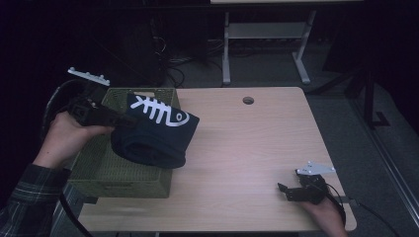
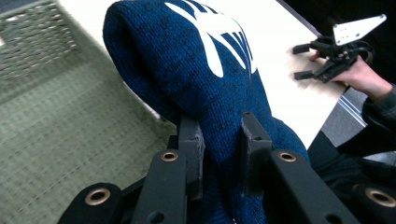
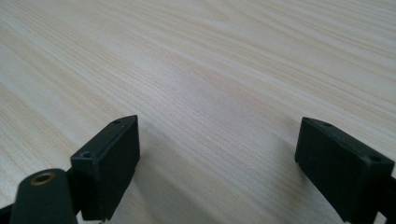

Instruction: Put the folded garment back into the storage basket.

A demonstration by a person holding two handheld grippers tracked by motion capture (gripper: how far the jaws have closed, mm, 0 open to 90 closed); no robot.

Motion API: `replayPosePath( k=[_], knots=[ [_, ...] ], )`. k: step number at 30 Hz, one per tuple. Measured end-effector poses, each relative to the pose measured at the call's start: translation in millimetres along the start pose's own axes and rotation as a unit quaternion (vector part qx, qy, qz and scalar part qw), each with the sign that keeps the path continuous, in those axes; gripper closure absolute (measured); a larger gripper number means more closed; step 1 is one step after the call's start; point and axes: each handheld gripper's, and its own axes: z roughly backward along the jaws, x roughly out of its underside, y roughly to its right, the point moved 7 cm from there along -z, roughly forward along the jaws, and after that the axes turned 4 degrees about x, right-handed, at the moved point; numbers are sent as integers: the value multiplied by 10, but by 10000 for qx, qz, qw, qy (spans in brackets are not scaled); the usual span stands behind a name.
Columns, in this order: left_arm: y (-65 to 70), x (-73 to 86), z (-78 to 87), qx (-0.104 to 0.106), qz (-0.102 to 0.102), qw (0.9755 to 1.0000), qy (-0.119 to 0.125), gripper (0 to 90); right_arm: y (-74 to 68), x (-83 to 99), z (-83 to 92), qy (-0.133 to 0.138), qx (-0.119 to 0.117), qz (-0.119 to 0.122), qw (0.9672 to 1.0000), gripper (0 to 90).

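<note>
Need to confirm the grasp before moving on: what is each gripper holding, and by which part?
The left gripper pinches the blue knit garment by a bunched fold at its edge, above the green basket. The right gripper holds nothing.

The high view looks down from above on the light wooden table (image 1: 247,148). Both gripper views sit close; the left gripper view shares this table (image 2: 285,42).
</note>
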Motion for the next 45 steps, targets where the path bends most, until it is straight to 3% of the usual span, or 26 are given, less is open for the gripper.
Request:
replayPosePath(
  k=[12, 22, 26, 36, 40, 45],
  knots=[
    [-165, 169, 286, -226, 245, 9993, 195, 751, 1, 0, 0, 1, 2, -3, 10000, 137],
    [-244, 341, 391, -283, 364, 9987, 205, 752, 4, 1, 1, -11, 11, -3, 10000, 138],
    [-318, 439, 355, -277, 454, 9985, 150, 752, 5, 0, 0, -7, 16, -9, 10000, 138],
    [-575, 662, 177, 33, 584, 9981, 187, 752, 9, -5, -5, 13, 31, 2, 10000, 137],
    [-742, 791, 83, 161, 737, 9968, 282, 753, 10, -9, -9, 8, 48, -17, 10000, 137],
    [-905, 954, 1, 169, 947, 9950, 275, 753, 12, -12, -12, 5, 58, -26, 10000, 137]
  ],
)
